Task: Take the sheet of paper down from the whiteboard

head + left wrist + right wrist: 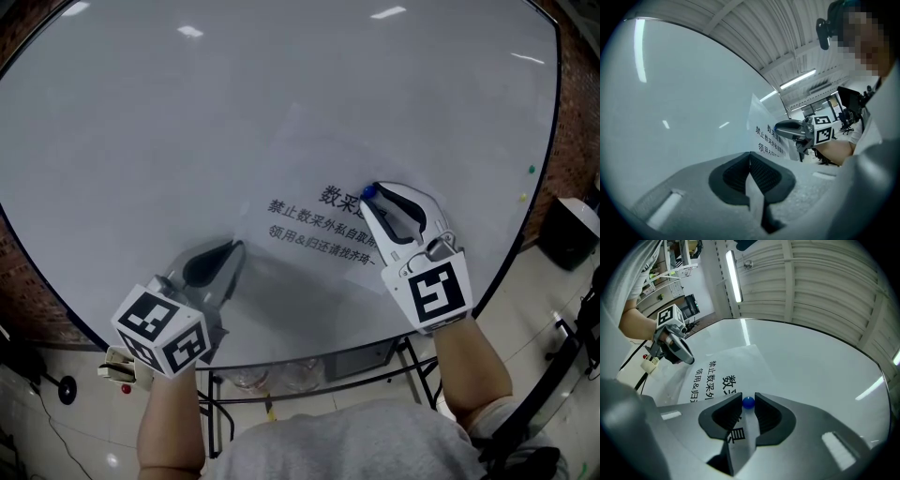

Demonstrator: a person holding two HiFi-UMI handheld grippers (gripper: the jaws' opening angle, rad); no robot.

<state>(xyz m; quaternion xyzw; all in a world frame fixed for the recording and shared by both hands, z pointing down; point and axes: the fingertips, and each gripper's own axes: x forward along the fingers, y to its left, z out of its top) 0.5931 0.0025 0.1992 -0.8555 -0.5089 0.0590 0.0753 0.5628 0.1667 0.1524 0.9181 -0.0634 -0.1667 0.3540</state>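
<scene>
A white sheet of paper with black printed characters lies flat on the whiteboard. A small blue magnet sits on the sheet's right part, beside the top line of print. My right gripper is shut on that magnet, one pad on each side of it. My left gripper is at the sheet's lower left edge, shut on the paper, and a strip of the sheet runs between its pads. The right gripper also shows in the left gripper view.
Two small magnets, green and yellow, stick near the board's right edge. Below the board are its metal stand and a tiled floor. A black bin stands at the right.
</scene>
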